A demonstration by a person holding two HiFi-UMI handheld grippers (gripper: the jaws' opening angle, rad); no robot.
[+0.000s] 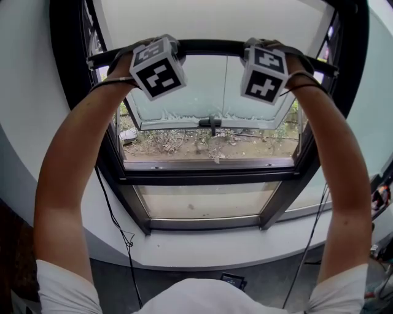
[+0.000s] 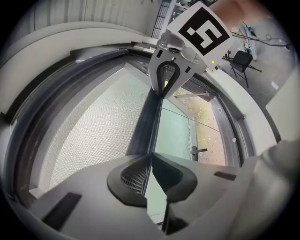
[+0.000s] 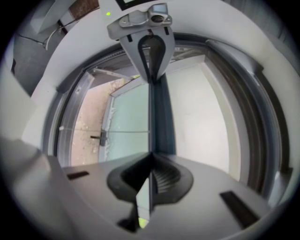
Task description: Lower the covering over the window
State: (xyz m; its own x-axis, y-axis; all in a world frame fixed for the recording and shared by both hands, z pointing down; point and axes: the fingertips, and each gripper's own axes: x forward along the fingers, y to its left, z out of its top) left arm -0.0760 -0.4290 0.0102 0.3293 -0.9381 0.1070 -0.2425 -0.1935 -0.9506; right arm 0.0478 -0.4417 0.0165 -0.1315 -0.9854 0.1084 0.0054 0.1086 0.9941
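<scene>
A pale roller blind [image 1: 215, 18] hangs over the top of the window, and its dark bottom bar [image 1: 212, 47] runs across between my two hands. My left gripper [image 1: 146, 51] is shut on the bar at the left, and my right gripper [image 1: 265, 50] is shut on it at the right. In the left gripper view the bar [image 2: 145, 119] runs straight into the closed jaws of the left gripper [image 2: 151, 157], with the mesh fabric [image 2: 93, 126] beside it and the right gripper [image 2: 164, 89] further along. The right gripper view mirrors this: the bar [image 3: 161, 117] enters the right gripper [image 3: 151, 157].
Below the bar, a tilted-open glass sash with a dark handle [image 1: 210, 124] shows ground outside. The black window frame [image 1: 209, 178] sits in a white curved wall with a sill [image 1: 202, 248]. A thin cable [image 1: 113, 221] hangs at the lower left.
</scene>
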